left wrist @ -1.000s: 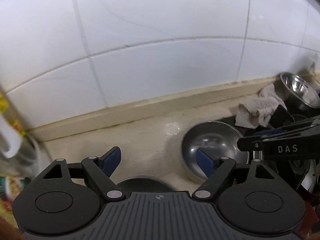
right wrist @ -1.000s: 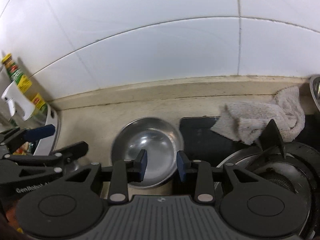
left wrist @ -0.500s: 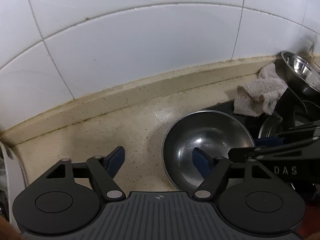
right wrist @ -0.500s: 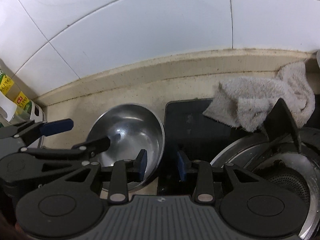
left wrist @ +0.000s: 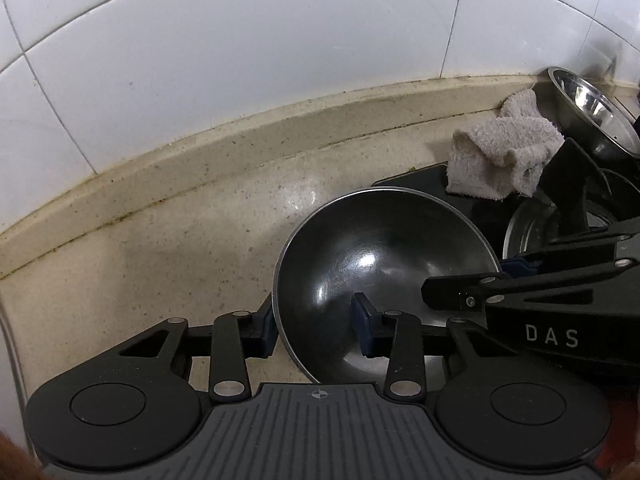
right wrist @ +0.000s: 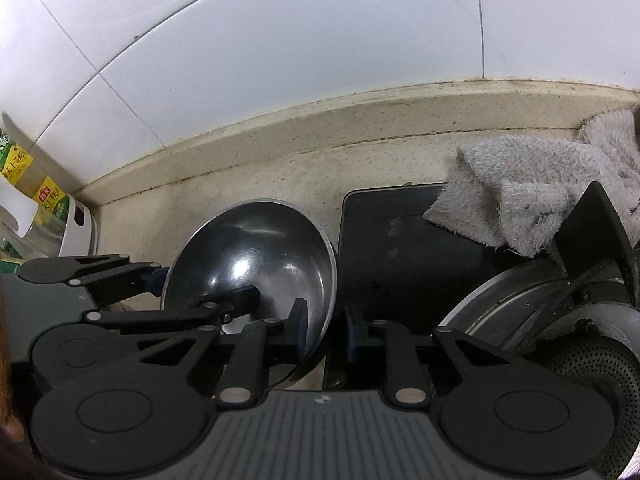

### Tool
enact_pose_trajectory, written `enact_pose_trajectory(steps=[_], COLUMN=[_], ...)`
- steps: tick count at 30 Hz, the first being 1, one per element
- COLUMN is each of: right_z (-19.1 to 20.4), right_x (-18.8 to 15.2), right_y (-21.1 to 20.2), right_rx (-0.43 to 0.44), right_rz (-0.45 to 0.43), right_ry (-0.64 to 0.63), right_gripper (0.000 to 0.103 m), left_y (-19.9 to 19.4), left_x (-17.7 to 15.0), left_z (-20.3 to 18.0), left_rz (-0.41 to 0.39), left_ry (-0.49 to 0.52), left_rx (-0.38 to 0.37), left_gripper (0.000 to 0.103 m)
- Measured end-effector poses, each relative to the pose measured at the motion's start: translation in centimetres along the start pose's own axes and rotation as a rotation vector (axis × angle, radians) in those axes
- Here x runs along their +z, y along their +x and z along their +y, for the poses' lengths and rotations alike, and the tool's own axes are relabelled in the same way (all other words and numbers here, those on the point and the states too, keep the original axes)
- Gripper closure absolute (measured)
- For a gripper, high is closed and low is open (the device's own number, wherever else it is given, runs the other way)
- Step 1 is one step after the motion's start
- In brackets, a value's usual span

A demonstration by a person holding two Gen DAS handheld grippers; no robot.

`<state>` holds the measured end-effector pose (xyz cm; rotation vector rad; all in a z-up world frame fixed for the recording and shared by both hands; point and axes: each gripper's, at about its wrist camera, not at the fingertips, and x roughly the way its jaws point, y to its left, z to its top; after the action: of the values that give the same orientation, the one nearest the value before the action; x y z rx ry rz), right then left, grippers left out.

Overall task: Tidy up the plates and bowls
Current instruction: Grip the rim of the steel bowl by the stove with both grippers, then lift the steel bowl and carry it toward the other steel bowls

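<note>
Bowl (left wrist: 384,264), stainless steel, one on the speckled counter (left wrist: 168,248), tilted with its rim raised.

Left claw (left wrist: 314,330) straddles the bowl's left rim: one blue pad outside the wall, the other inside the hollow. Pads read as pinching the rim; left pad appears to touch the outer wall, contact at the inner pad partly masked by the linkage. To this claw's left, bare counter runs to the raised beige ledge under the white wall tiles (left wrist: 280,60): open room there. Ahead of it, the bowl's far rim nearly meets a black flat slab (right wrist: 400,240).

Right claw (right wrist: 326,334) straddles the bowl's right rim, one pad inside, one outside, pressed close on the thin wall. Just right of it the slab's edge sits tight against the bowl: little clearance. Further right, a stove burner with a metal ring (right wrist: 520,300) and a black pan support, cut off by the frame.

Grey towel (right wrist: 540,184), one, crumpled, lies ahead-right of the right claw, overlapping the slab's far corner.

Second steel bowl (left wrist: 592,108), far right of the left claw, cut at the frame edge. Steel bowls counted: two.

Far left of the right claw: bottles with yellow-green labels (right wrist: 24,172) and a white holder, partly cropped; count unclear.
</note>
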<state>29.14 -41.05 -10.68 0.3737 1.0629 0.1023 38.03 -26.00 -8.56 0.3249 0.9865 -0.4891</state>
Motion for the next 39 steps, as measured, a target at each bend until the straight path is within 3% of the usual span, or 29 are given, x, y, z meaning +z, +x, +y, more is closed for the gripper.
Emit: enact_pose_trajectory(steps=[19,30,39], right_z=[0.1,4.2,7.7], right_x=[2.1,4.9,5.0], right_y=[-1.8,-4.0,-5.4], right_rx=[0.028,0.058,0.092], right_rz=[-0.078,-0.16,-0.184], right_ry=[0.049,-0.018,-0.081], right_gripper=[0.09,0.09,0.09], left_y=[-3.2,-7.4,-10.6], left_x=[1.9,2.4,1.4], left_z=[0.1,2.7,4.1], left_rz=[-0.102,-0.196,-0.242], left_ry=[-0.034,-0.1,-0.14], left_rx=[0.016,0.079,0.126], left_gripper=[0.057,0.054,0.054])
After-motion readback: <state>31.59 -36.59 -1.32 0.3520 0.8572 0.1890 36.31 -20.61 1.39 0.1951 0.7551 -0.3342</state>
